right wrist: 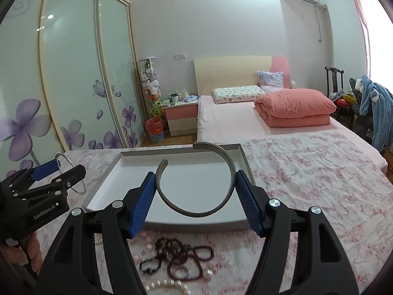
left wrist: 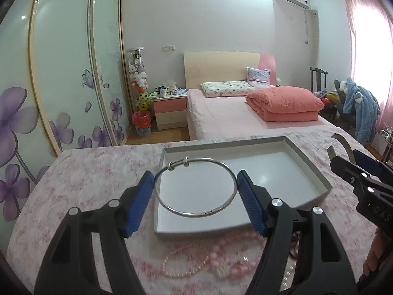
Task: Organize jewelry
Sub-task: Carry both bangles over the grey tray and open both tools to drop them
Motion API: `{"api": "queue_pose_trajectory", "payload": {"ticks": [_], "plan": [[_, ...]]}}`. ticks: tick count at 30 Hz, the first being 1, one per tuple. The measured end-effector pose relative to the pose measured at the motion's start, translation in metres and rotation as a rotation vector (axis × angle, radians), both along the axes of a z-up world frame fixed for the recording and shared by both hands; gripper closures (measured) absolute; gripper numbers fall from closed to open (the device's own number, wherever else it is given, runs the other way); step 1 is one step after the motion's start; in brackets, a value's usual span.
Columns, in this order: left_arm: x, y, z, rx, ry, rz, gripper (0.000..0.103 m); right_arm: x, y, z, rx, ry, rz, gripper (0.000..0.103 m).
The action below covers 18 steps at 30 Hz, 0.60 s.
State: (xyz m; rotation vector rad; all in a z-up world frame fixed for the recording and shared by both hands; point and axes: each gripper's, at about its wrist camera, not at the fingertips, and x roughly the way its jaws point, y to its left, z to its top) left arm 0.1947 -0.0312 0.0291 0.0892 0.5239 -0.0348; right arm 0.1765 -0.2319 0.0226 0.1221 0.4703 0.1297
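A thin silver bangle [left wrist: 196, 186] is clamped between the blue pads [left wrist: 138, 202] of the left gripper [left wrist: 196, 191], held crosswise and raised above the near left part of a shallow white tray [left wrist: 308, 166]. Two small sliding rings are seen at the bangle's far left side. To the right, a broad grey open cuff [right wrist: 196, 184] is clamped in the same way by the right gripper [right wrist: 196, 191], its gap turned to the far left, above the near edge of the tray [right wrist: 108, 169]. The tray's floor is seen bare where it shows beneath both pieces. The tray is set on a pink floral cloth [right wrist: 307, 172] spread over the foot of a bed. Just near of the tray, on the cloth, a pink bead strand [left wrist: 235, 258] and a small pearl bracelet [left wrist: 186, 263] are seen blurred in the left wrist view, while dark red bead strands [right wrist: 181, 258] and pearls [right wrist: 169, 284] lie tangled in the right wrist view. A folded pink quilt [left wrist: 285, 103] rests farther up the bed.
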Motion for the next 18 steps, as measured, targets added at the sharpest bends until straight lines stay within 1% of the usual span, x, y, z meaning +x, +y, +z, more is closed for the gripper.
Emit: {"api": "queue_pose_trajectory", "payload": {"ticks": [3,8,14,18], "plan": [[0.016,-0.001,-0.003,0.004,0.003,0.01,0.035,0.02,0.001,-0.005,0.018,0.027,-0.01,0.037],[0.042,-0.001,-0.014,-0.004,0.027,0.016,0.035,0.05,0.005,-0.019,0.011,0.073,-0.025,0.037],[0.071,0.0,-0.037,-0.006,0.08,0.034,0.035,0.082,0.009,-0.043,0.024,0.168,-0.03,0.037],[0.084,-0.004,-0.05,-0.004,0.115,0.029,0.035,0.099,0.014,-0.058,0.008,0.24,-0.03,0.037]]}}
